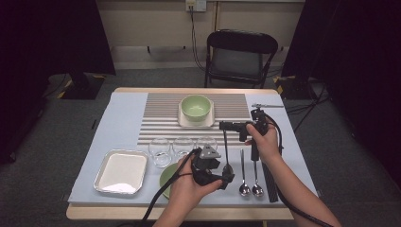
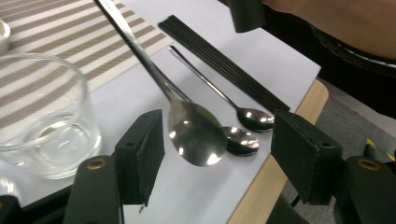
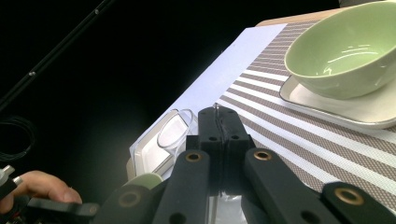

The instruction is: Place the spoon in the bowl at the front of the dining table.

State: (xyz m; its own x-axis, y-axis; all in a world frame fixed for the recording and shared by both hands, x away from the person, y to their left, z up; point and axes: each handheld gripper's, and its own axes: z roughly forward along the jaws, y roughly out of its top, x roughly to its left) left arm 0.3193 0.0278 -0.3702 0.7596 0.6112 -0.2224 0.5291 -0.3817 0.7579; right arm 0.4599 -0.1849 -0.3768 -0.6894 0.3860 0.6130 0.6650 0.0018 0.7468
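Pale blue cloth covers the table [image 1: 118, 118], with a striped mat [image 1: 161, 125] toward the far side carrying a green bowl [image 1: 196, 107] on a square plate [image 1: 183, 122], three glasses [image 1: 160, 150] just in front of it, and a metal tray [image 1: 120, 171] at the near left. The right gripper [image 1: 223, 126] has its jaws pressed together on the handle end of a spoon [image 2: 194, 133], so the spoon hangs bowl-down, its long axis running from that grip toward the person. The left gripper [image 2: 217, 149] sits lower and nearer, its jaws wide apart and holding nothing; in the left gripper view the spoon's bowl floats squarely between them, touching neither, raised off the cloth. Two more spoons [image 2: 245, 135] lie on the cloth just behind it, beside a bundle of black chopsticks [image 2: 224, 63]. Judging from this, the likely next move is a handover, and the left jaws need only close across the spoon's bowl or neck.
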